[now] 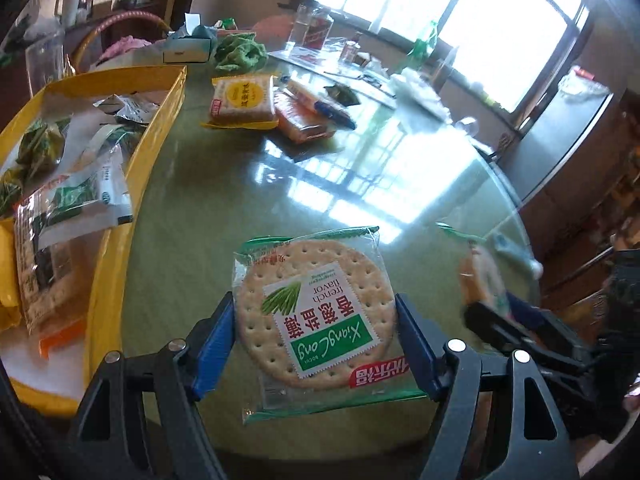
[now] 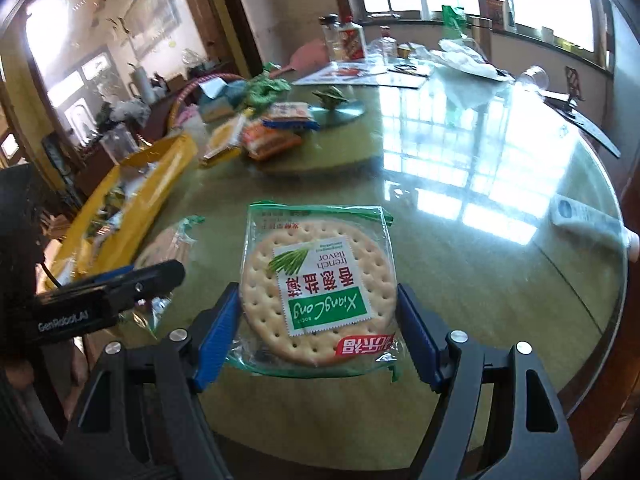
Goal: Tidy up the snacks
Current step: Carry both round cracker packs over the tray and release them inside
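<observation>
The left gripper points steeply downward, its blue pads pressing the two sides of a round cracker packet. The right gripper tilts down likewise, blue pads clamped on a second cracker packet. The two grippers sit just beside each other.
</observation>
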The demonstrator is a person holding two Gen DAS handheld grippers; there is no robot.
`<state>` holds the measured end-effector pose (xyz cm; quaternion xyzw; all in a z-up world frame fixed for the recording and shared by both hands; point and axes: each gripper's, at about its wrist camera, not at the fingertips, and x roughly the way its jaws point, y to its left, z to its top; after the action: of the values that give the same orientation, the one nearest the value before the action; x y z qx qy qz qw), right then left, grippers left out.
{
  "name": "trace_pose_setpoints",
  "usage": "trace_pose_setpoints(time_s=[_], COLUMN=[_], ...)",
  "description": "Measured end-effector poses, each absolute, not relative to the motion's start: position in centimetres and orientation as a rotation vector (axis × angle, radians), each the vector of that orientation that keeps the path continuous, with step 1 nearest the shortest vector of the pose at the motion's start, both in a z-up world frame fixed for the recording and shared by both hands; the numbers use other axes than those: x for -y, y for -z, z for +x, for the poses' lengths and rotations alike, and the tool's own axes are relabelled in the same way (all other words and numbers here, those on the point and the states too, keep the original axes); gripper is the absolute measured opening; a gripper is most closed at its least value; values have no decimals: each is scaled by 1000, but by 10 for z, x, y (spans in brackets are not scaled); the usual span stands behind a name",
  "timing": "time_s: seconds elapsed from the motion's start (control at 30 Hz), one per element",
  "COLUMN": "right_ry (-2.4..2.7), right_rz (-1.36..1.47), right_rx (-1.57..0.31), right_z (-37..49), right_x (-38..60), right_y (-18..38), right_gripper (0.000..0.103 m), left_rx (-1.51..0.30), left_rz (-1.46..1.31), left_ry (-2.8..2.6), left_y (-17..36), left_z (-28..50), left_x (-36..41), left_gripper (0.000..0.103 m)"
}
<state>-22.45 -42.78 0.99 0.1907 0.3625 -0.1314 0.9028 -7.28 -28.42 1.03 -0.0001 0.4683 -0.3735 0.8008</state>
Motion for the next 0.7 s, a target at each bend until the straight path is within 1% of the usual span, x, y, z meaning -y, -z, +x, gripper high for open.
trace_pose_setpoints(time_s=[0.17,0.37,0.57,0.67,0.7], right_ry=[183,-22,-174,-207,-204], right_rz=[393,383,364,332,313], right_rx=[-732,-719,-802,-843,-852], right_z=[-210,-164,-76,-28,-17], right_x=[406,358,313,299,292], right_y=[-27,-51,-62,-65,-65], right_gripper=[76,76,76,76,76], left_rx=[-922,-850,-854,-874,-907], left_rz=[-97,-145,-193,-179,-171], left_ry=[844,710,612,585,591], left_y=[-58,-85,-91,-92,-89], left_z=[-80,-50,21,67,87], left_x=[237,171,118,109,111], left_gripper=[75,75,75,75,75])
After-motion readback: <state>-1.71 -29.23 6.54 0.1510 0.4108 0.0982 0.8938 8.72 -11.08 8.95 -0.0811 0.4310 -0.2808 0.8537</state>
